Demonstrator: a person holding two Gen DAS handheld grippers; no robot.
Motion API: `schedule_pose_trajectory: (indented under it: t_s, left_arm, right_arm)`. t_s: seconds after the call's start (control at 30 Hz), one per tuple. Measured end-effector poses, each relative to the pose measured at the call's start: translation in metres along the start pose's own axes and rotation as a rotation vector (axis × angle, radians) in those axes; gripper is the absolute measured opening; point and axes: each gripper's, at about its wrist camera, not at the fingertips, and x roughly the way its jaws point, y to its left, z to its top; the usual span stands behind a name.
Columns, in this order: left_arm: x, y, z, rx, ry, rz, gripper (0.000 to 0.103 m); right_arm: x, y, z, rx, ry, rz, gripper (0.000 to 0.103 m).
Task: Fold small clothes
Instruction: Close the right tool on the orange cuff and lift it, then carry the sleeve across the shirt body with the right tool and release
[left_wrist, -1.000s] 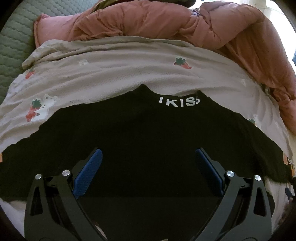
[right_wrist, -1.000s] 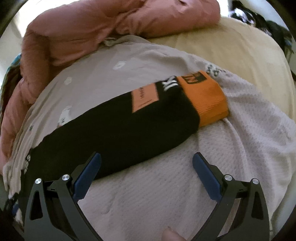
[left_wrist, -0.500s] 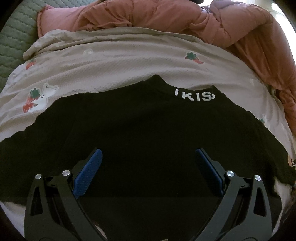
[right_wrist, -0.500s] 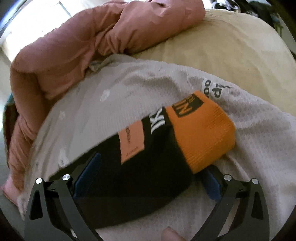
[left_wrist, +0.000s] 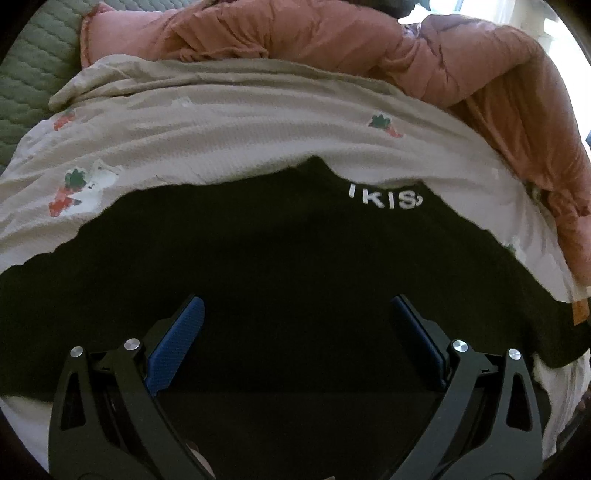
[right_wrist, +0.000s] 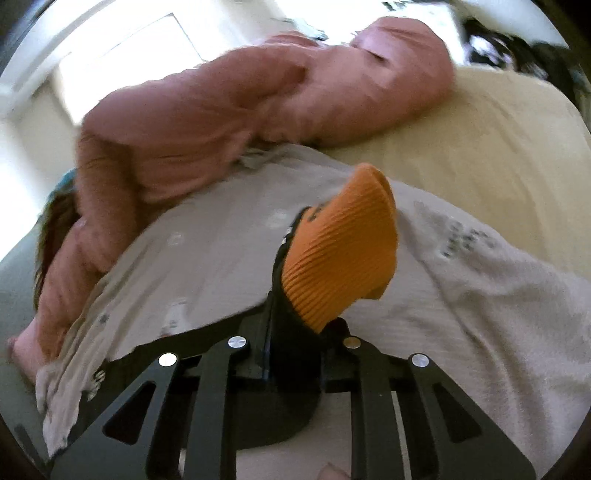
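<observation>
Right now the left claw (left_wrist: 295, 314) hangs with its two blue-padded fingers (left_wrist: 177, 343) spread wide apart over the black garment (left_wrist: 280, 266), gripping nothing. That garment lies spread flat on a beige blanket (left_wrist: 221, 122) printed with small carrot and rabbit figures, and white letters (left_wrist: 386, 199) run along its far edge near the collar. A small orange tag (left_wrist: 579, 314) shows at the garment's right end in the left wrist view. Beyond the blanket a pink quilt (left_wrist: 332, 33) is bunched up in a long roll, and a green quilted mat (left_wrist: 26, 70) shows at the far left.

Over on the other side, the right claw (right_wrist: 291, 339) is drawn together and clamped on the garment's sleeve end, just behind its orange ribbed cuff (right_wrist: 343, 254). The cuff stands up from between the closed fingers, tilted toward the right, raised off the blanket (right_wrist: 498, 314), with a strip of black fabric (right_wrist: 280, 295) and part of a dark print beside it. More black cloth trails down under the claw to the lower left. Behind, the pink quilt (right_wrist: 258, 107) lies across a cream sheet (right_wrist: 498, 147) on the bed; this view is blurred. A fingertip (right_wrist: 332, 472) of the person peeks in at the bottom edge.
</observation>
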Motion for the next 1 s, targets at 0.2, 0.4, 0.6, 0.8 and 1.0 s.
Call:
schedule_pose_trajectory:
  t_s: [0.2, 0.4, 0.6, 0.8, 1.0]
  left_arm:
    - [-0.016, 0.021, 0.006, -0.025, -0.035, 0.005, 0.094]
    - [-0.038, 0.056, 0.015, -0.09, -0.088, 0.022, 0.094]
    - [-0.049, 0.08, 0.023, -0.138, -0.08, 0.0, 0.094]
    - [-0.056, 0.095, 0.027, -0.148, -0.081, -0.01, 0.094]
    - [-0.06, 0.101, 0.029, -0.165, -0.065, -0.07, 0.094]
  right_arm:
    - [-0.015, 0.069, -0.002, -0.098, 0.002, 0.139, 0.016]
    - [-0.028, 0.139, -0.021, -0.215, 0.028, 0.263, 0.015]
    - [-0.034, 0.202, -0.048, -0.3, 0.057, 0.345, 0.015]
    - [-0.034, 0.256, -0.086, -0.394, 0.105, 0.411, 0.015]
    - [-0.036, 0.293, -0.131, -0.494, 0.162, 0.444, 0.015]
